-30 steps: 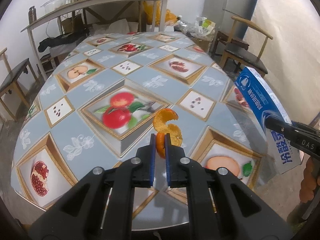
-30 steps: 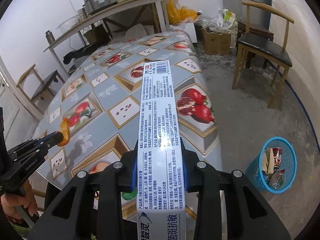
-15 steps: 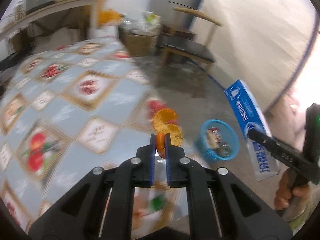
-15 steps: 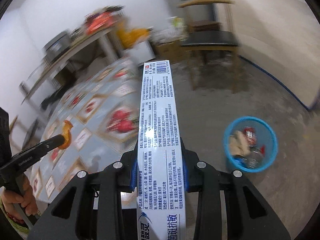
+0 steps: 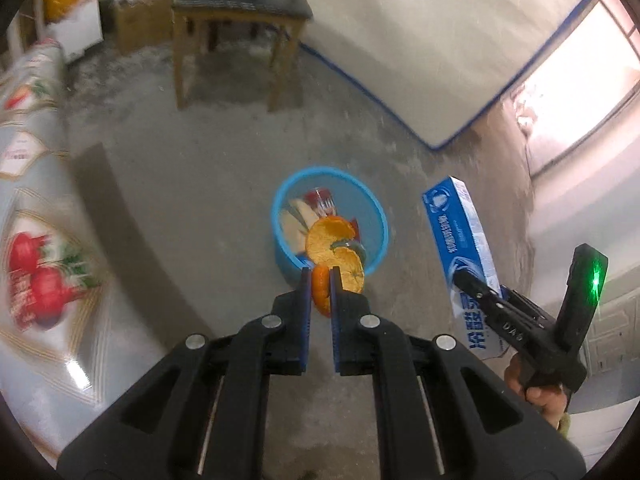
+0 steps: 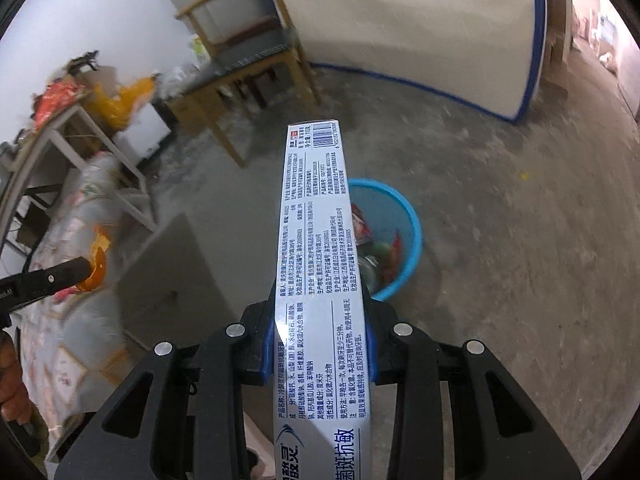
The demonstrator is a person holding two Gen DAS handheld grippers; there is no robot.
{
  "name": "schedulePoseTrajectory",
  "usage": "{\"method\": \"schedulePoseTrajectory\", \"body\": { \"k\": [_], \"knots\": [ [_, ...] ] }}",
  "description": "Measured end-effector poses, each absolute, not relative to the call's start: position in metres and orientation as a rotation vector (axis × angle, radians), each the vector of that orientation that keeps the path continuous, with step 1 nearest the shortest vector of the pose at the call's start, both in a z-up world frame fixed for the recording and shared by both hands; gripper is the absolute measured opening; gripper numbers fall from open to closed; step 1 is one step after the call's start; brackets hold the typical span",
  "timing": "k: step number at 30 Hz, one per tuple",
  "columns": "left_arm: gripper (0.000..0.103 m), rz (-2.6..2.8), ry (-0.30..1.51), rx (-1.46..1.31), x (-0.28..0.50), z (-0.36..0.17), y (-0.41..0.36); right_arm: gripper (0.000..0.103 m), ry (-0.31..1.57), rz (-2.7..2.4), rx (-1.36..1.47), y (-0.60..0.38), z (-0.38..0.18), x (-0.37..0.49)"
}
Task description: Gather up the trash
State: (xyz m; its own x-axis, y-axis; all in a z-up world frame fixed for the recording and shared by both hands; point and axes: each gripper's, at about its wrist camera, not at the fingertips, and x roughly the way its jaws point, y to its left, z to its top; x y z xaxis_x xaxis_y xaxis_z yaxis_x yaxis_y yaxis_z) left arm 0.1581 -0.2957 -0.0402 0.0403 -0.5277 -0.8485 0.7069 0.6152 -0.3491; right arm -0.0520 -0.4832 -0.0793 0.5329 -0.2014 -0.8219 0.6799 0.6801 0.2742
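Seen from the left wrist, the left gripper (image 5: 321,280) is clamped on a curl of orange peel (image 5: 334,250), its blue pads pinching the lower end while the rest fans out above the fingertips. Beyond the peel, on the grey concrete floor, stands a blue bin (image 5: 378,216) with scraps inside (a red wrapper and something pale). To the right, the right gripper (image 5: 472,286) grips a blue toothpaste box (image 5: 460,232) that tilts up and away; a hand (image 5: 538,394) wraps its handle. A patterned tablecloth (image 5: 28,240) runs down the left edge, and a wooden chair (image 5: 240,12) stands further back.

From the right wrist, the right gripper (image 6: 320,344) is closed on the box (image 6: 316,240), whose printed side faces the camera and hides part of the bin (image 6: 414,232) behind it. At the left edge, the left gripper (image 6: 86,268) holds the peel (image 6: 98,264) over the tablecloth (image 6: 80,320)
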Motion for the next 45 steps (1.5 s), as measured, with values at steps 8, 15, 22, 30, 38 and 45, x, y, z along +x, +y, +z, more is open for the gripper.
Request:
{"method": "schedulePoseTrajectory", "body": {
  "k": [8, 15, 22, 30, 38, 45],
  "knots": [
    [0.018, -0.946, 1.292, 0.236, 0.17, -0.089, -0.383, 0.034, 0.944, -0.531, 0.679, -0.549, -0.136, -0.004],
    [0.075, -0.871, 1.276, 0.152, 0.199, -0.108, -0.414, 0.057, 1.007, -0.61, 0.715, -0.598, -0.2, 0.031],
    [0.075, -0.886, 1.208, 0.141, 0.19, -0.08, -0.374, 0.057, 0.955, -0.618, 0.708, -0.573, -0.189, -0.003],
    [0.089, -0.893, 1.116, 0.067, 0.155, -0.016, -0.284, 0.076, 0.802, -0.512, 0.603, -0.485, -0.096, -0.051],
    [0.095, -0.615, 0.938, 0.016, 0.092, 0.019, -0.167, 0.096, 0.605, -0.449, 0.431, -0.363, -0.011, -0.084],
    [0.095, -0.395, 0.824, 0.062, 0.038, 0.014, -0.098, 0.097, 0.571, -0.541, 0.284, -0.299, 0.029, -0.103]
  ]
}}
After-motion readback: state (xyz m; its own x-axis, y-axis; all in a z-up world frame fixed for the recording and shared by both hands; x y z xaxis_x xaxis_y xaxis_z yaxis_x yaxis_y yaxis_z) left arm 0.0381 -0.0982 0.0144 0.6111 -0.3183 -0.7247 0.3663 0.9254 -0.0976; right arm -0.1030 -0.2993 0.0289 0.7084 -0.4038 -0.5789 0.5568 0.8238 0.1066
